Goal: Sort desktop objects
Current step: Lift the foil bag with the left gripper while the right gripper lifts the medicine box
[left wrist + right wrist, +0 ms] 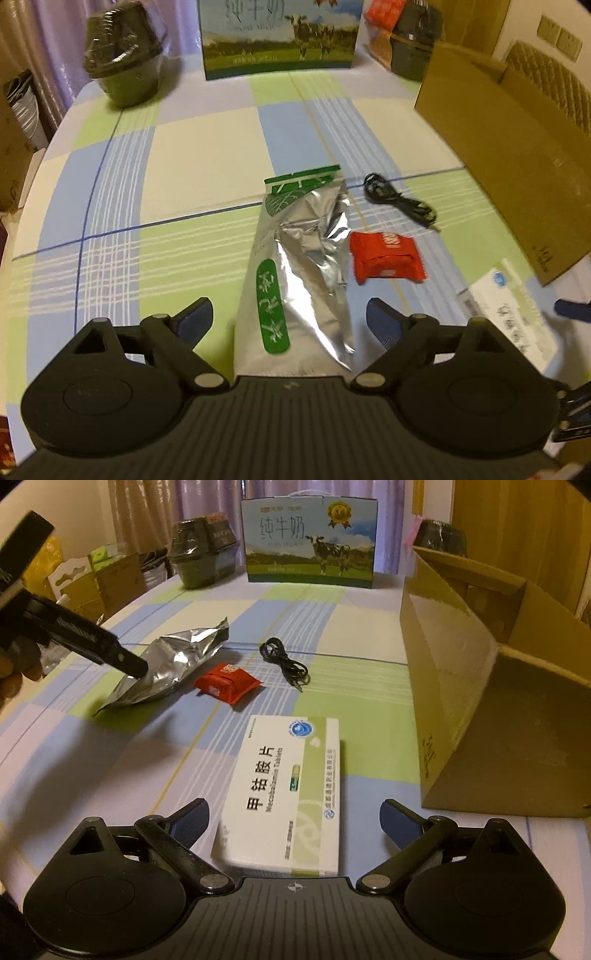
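Checked tablecloth point(177, 173) in pale blue, green and cream covers the table; purple curtain behind. Far edge: a milk carton printed with a cow point(309, 541), dark plastic-wrapped tubs point(201, 552) to its left. An open brown cardboard box point(480, 686) stands at the right, probably the sorting bin.

Loose items, mid-table:
- crumpled silver foil pouch with green label point(299, 258), left of the group
- small red snack packet point(386, 258), just right of the pouch, apart from it
- coiled black audio cable point(399, 199), farther back, near the box
- flat white-and-green tablet carton point(286, 797), nearest, on the right

Left gripper point(290, 325): jaws spread wide, straddling the near end of the foil pouch, nothing clamped. From the right wrist view one fingertip sits at or on the foil; contact cannot be confirmed. Right gripper point(293, 821): jaws wide apart either side of the tablet carton's near end, holding nothing.

Risks, as judged:
- Foil is slack and slick. A pinch on a loose fold could slip or let the pouch swing and knock the red packet.
- Tablet carton lies flat; fingers may skid it forward instead of gripping unless they drop low around its sides.
- Both tools heading for the box together could clash, since the left must cross toward the right.

Room: wide bare cloth on the left and far side. Tight on the right, where the box wall stands near the tablet carton. Near table edge not visible in either view.
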Action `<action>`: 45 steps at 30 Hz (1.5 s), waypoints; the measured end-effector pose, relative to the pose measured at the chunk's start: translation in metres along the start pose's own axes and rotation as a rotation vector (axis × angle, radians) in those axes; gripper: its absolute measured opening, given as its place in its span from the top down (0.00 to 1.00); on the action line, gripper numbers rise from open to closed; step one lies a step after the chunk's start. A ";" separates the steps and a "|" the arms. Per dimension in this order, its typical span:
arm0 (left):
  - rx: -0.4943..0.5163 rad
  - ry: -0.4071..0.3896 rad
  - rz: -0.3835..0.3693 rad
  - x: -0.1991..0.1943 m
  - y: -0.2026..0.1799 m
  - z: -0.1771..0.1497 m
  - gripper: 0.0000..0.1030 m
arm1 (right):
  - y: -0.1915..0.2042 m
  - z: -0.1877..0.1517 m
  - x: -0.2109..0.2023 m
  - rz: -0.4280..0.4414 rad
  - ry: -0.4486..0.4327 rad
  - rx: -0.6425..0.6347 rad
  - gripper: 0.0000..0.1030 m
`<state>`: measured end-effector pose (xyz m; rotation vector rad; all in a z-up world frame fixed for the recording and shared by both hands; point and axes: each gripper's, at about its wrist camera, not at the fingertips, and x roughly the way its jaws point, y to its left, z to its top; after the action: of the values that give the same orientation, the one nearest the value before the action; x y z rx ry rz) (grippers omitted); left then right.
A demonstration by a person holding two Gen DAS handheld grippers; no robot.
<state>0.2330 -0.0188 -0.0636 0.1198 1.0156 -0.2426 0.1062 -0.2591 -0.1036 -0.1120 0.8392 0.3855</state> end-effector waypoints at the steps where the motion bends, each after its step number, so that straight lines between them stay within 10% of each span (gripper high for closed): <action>1: 0.020 0.012 0.009 0.007 -0.001 0.003 0.15 | -0.001 0.001 0.002 0.002 0.003 0.004 0.06; 17: 0.080 0.129 -0.024 0.065 0.001 0.025 0.16 | 0.004 0.015 0.027 0.002 0.018 -0.010 0.22; 25: 0.065 0.135 -0.034 0.044 -0.001 0.015 0.50 | 0.004 0.015 0.027 -0.008 0.020 0.011 0.34; 45: 0.083 0.225 -0.085 0.010 -0.011 -0.036 0.32 | 0.008 -0.014 0.000 0.004 0.026 0.060 0.32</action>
<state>0.2057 -0.0231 -0.0903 0.1828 1.2365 -0.3545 0.0929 -0.2556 -0.1123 -0.0595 0.8760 0.3634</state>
